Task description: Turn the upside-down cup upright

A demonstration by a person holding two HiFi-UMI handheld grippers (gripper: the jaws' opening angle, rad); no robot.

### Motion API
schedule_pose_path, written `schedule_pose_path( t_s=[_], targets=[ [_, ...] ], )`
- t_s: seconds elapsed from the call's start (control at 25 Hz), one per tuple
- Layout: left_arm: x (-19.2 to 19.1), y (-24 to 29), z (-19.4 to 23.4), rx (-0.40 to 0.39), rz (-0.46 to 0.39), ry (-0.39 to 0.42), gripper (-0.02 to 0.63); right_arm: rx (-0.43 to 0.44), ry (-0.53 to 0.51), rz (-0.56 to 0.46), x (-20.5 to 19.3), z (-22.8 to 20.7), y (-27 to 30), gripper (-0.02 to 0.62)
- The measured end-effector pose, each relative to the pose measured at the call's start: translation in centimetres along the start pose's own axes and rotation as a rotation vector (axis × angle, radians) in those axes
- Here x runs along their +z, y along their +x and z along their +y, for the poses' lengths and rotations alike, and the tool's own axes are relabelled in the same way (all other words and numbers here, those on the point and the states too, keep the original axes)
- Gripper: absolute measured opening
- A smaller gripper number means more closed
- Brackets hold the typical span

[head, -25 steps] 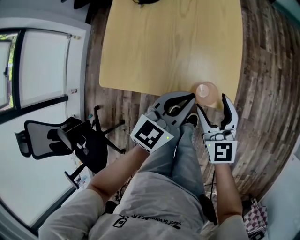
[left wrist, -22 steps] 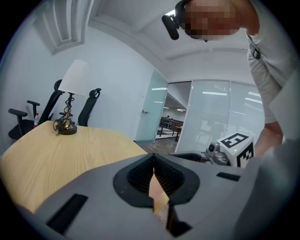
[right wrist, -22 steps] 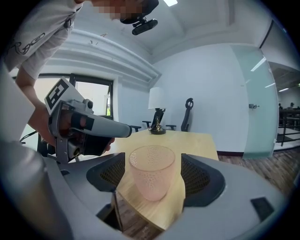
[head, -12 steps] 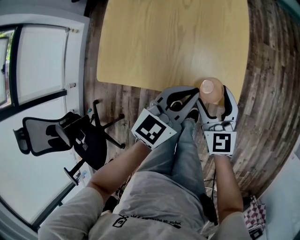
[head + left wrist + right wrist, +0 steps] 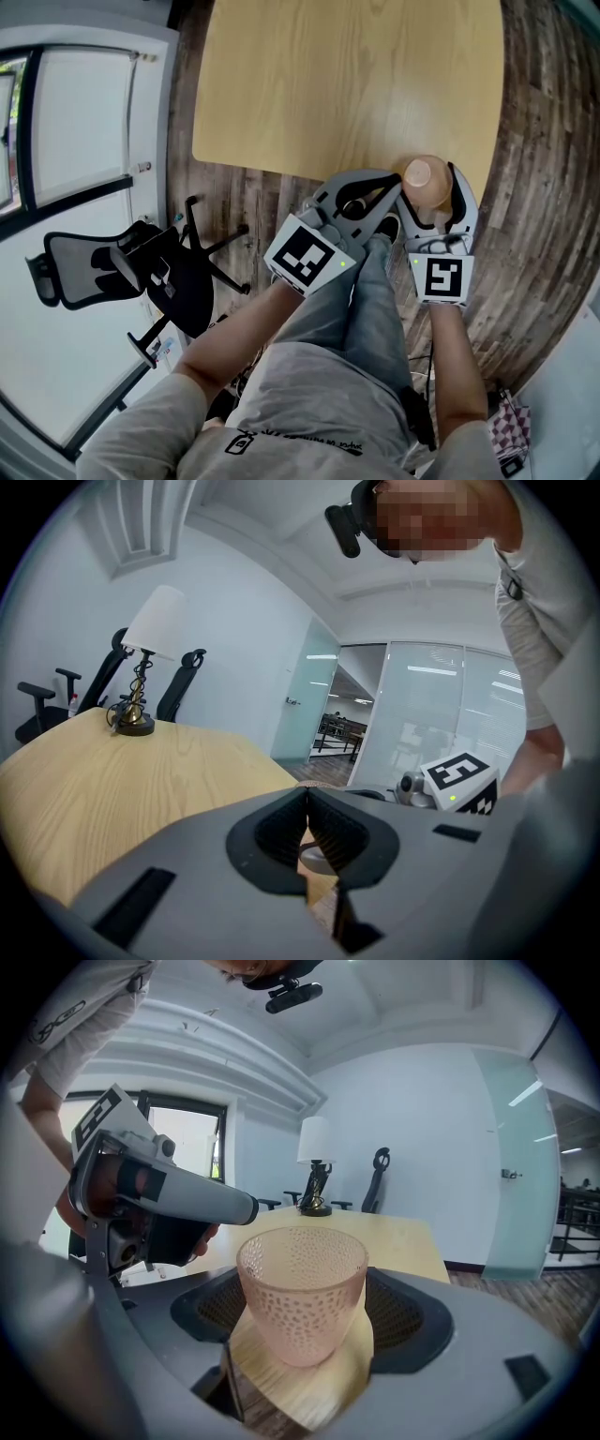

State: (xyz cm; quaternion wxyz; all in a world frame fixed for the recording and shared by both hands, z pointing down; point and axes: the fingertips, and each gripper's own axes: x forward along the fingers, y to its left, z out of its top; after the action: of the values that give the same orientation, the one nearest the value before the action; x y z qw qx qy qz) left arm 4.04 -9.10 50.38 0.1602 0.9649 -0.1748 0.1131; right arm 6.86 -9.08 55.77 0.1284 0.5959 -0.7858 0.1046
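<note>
A pink translucent dotted cup (image 5: 302,1288) stands mouth up on the near right corner of the wooden table (image 5: 328,84). In the head view the cup (image 5: 427,180) sits between the fingers of my right gripper (image 5: 432,187). The right gripper (image 5: 305,1290) has just been opening its jaws; they stand wide on either side of the cup and the pads do not press on it. My left gripper (image 5: 392,186) is shut with nothing in it, just left of the cup. Its jaws (image 5: 307,797) meet in the left gripper view.
A table lamp (image 5: 141,682) stands at the table's far end; it also shows in the right gripper view as the lamp (image 5: 315,1171). A black office chair (image 5: 122,277) is on the wooden floor to the left. The cup is right at the table's edge.
The right gripper has moved forward and a little down, so the cup that stood ahead of its fingertips is now between the fingers. The left gripper has barely moved.
</note>
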Motion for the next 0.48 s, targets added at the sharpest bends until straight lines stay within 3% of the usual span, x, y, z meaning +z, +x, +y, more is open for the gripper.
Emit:
schedule_pose_path(
  t_s=[0.48],
  targets=[
    [0.08,0.12,0.22,-0.005,-0.002,-0.002,0.009,0.005,0.038,0.0,0.02,0.01,0.3,0.36]
  ],
)
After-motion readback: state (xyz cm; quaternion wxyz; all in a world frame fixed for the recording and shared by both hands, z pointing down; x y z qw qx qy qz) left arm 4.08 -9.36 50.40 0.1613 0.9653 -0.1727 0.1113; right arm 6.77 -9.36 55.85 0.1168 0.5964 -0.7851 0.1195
